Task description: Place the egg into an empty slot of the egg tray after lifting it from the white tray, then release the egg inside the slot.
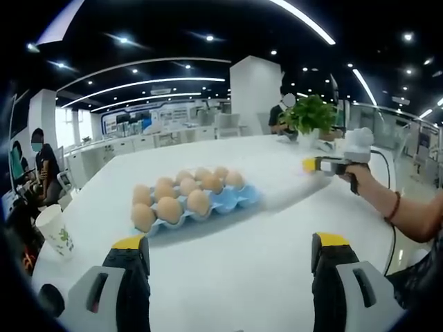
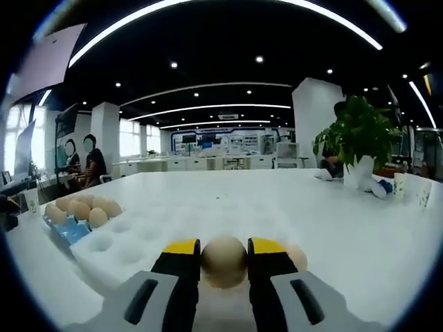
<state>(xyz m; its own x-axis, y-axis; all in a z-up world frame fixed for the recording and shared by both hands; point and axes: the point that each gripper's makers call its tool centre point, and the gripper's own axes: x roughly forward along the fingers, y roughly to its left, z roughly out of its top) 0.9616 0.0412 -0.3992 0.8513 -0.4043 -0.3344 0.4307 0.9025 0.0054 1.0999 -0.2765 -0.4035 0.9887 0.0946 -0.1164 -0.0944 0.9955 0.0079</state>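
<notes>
1. In the right gripper view, our right gripper (image 2: 224,257) is clenched on an egg (image 2: 224,262), its yellow-tipped jaws pressing either side. The egg sits low over the white tray (image 2: 124,243), so we judge the lift has barely begun, if at all. A second egg (image 2: 297,257) peeks out just right of the jaws.

2. The blue egg tray (image 2: 69,230) lies to the far left in that view, beside the white tray, with several eggs already in it.

3. In the left gripper view, our left gripper (image 1: 230,254) is released, jaws well apart and holding nothing. It faces the egg tray (image 1: 239,198), whose free slots are on the right end; we judge the egg belongs there.

4. The same view catches the right gripper (image 1: 327,164) at far right, held in a hand (image 1: 361,177).

5. Everything rests on a wide white table (image 1: 249,263). A paper cup (image 1: 55,232) stands near the left edge and a potted plant (image 1: 309,117) at the far side. The room is an open office with ceiling strip lights; people sit at far left.
</notes>
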